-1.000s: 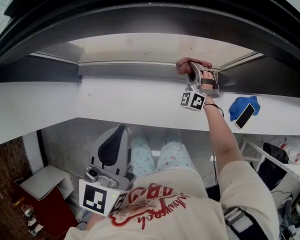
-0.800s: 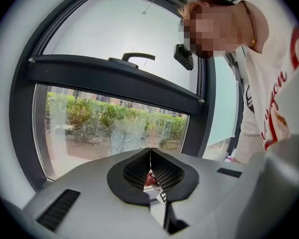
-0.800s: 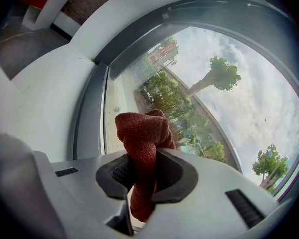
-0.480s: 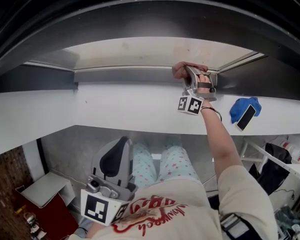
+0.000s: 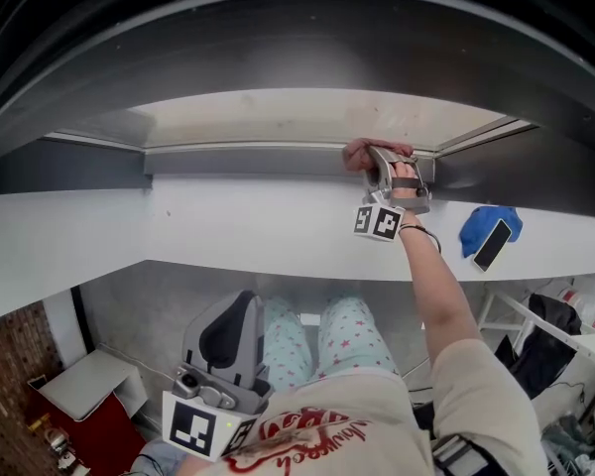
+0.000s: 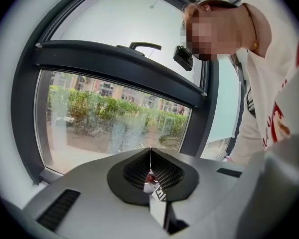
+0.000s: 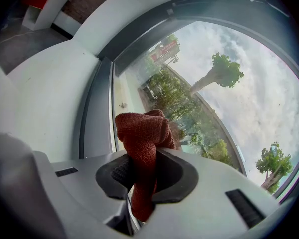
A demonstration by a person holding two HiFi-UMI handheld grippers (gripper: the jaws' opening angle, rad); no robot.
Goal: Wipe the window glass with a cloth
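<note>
Standing lengthwise between the jaws of the right gripper, the cloth is held clamped at its middle. Its long axis runs along the jaws, and its bunched head points at the window glass, just beside the window frame. A narrow tail is seen hanging below the jaws, and its end is cut off by the gripper body. Whether the head touches the glass cannot be told – the contact is hidden behind the cloth itself. The cloth is rust red and coarsely woven, and it is folded over into a thick knot-like wad.

In the head view the wad is seen at the lower edge of the frame, above the white sill. The left gripper is held well below the frame near the person's lap, with its jaws closed against each other. A small red and white scrap at their seam cannot be made out.
</note>
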